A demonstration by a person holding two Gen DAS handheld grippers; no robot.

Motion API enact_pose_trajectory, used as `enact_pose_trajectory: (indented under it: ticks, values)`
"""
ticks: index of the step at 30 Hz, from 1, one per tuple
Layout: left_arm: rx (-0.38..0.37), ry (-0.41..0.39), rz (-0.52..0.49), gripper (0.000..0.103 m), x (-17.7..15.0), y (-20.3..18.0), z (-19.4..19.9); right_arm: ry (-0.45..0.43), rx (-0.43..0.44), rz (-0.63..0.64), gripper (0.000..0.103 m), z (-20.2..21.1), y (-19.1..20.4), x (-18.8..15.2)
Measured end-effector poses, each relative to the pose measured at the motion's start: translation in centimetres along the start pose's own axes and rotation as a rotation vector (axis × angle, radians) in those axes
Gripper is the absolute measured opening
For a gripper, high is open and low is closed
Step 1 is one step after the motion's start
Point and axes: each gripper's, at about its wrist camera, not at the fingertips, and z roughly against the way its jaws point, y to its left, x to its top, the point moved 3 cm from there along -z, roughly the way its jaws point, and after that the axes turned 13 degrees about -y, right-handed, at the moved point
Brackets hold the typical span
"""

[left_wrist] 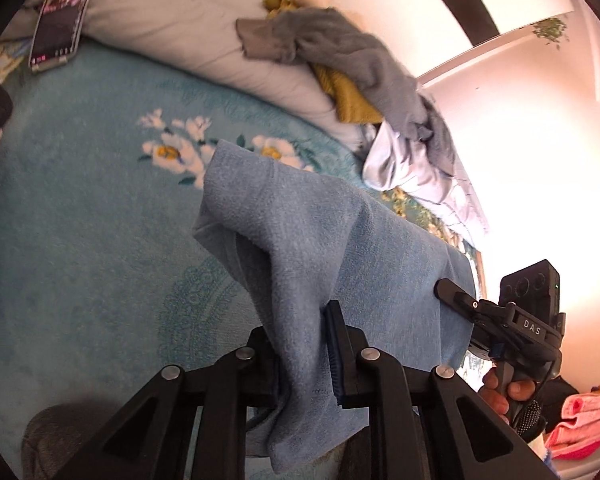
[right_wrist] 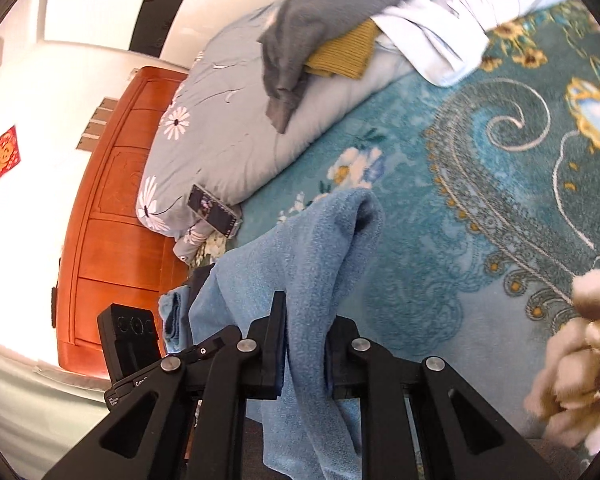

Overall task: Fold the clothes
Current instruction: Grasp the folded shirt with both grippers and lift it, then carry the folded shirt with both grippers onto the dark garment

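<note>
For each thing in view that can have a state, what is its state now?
Blue towel: lifted, pinched by both grippers.
Left gripper: shut on the towel.
Right gripper: shut on the towel.
Grey garment: crumpled, unfolded, on the pillow.
Phone: screen lit.
Pink cloth: folded.

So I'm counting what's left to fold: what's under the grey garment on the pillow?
A mustard knit pokes out beneath the grey garment; anything deeper is covered.
</note>
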Motion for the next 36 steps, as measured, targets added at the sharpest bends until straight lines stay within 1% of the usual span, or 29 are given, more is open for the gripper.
enact_pose_trajectory:
  ticks: [4,7,10,13,16,20,22,25,28,30,32,36]
  values:
    - [-0.033,-0.050,-0.009,0.020,2.0,0.5,2.7,-0.008,0.025,0.070,0.015,-0.5,4.2,0.8]
    - [-0.048,-0.104,-0.003,0.020,4.5,1.8,5.5,0.011,0.039,0.119,0.015,-2.1,7.8,1.4]
    - [-0.054,-0.166,0.007,0.019,6.7,4.2,9.5,0.043,0.065,0.187,0.015,-4.6,12.1,1.6]
    - [-0.035,-0.221,0.006,0.019,8.9,7.4,14.2,0.092,0.119,0.235,0.015,-8.1,16.5,0.9]
    - [0.016,-0.270,-0.007,0.019,10.9,10.4,18.3,0.155,0.173,0.273,0.015,-12.0,20.7,-0.7]
    - [0.098,-0.321,-0.016,0.020,13.2,15.0,24.3,0.251,0.251,0.308,0.015,-17.4,25.8,-3.8]
    - [0.141,-0.338,-0.006,0.019,13.9,17.4,27.0,0.303,0.285,0.321,0.015,-20.2,28.2,-5.7]
    - [0.210,-0.352,0.009,0.019,14.8,21.4,30.6,0.377,0.314,0.336,0.015,-24.3,31.3,-8.6]
    - [0.285,-0.335,0.026,0.019,15.4,25.0,32.8,0.436,0.313,0.332,0.015,-27.9,33.2,-11.1]
    - [0.327,-0.322,0.028,0.020,16.1,27.2,33.5,0.469,0.309,0.331,0.015,-30.1,34.2,-12.7]
    - [0.355,-0.316,0.054,0.020,16.6,29.4,34.0,0.494,0.302,0.334,0.015,-32.0,34.8,-14.1]
    - [0.373,-0.319,0.100,0.020,17.5,32.9,34.0,0.524,0.269,0.323,0.015,-35.3,34.7,-15.8]
